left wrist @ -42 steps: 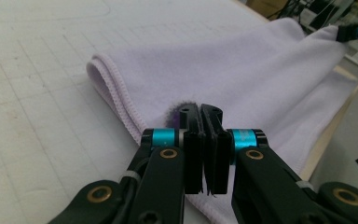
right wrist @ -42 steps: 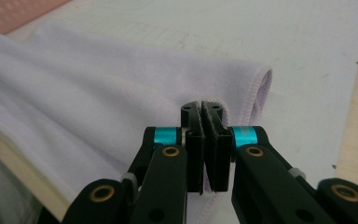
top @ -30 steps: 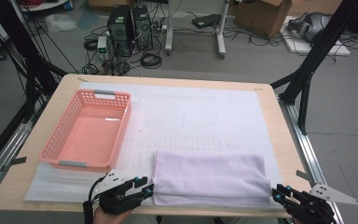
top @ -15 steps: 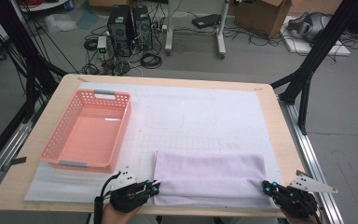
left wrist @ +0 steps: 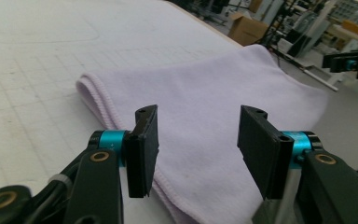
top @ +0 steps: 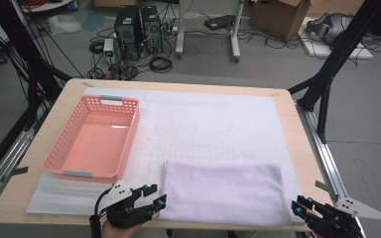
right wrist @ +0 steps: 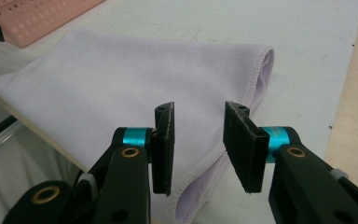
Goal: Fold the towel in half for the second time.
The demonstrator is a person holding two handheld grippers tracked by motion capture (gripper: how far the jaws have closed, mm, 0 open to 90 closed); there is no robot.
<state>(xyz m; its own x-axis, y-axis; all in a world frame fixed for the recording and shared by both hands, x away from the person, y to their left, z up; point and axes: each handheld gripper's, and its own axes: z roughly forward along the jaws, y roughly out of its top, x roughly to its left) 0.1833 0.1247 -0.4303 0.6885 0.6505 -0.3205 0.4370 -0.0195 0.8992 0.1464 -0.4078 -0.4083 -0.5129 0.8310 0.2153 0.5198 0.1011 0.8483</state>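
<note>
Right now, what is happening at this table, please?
A person holds a gripper in each hand at the near edge of a wooden table. A folded lilac towel lies flat on a white mat. The left gripper is at the towel's near left corner and the right gripper at its near right corner. Both have just been opening; their jaws stand apart with nothing pinched. A pink basket sits to the left with nothing in it.

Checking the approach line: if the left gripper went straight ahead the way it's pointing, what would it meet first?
Most likely the folded lilac towel: the left gripper, jaws open, faces its near corner, though depth is unclear.
</note>
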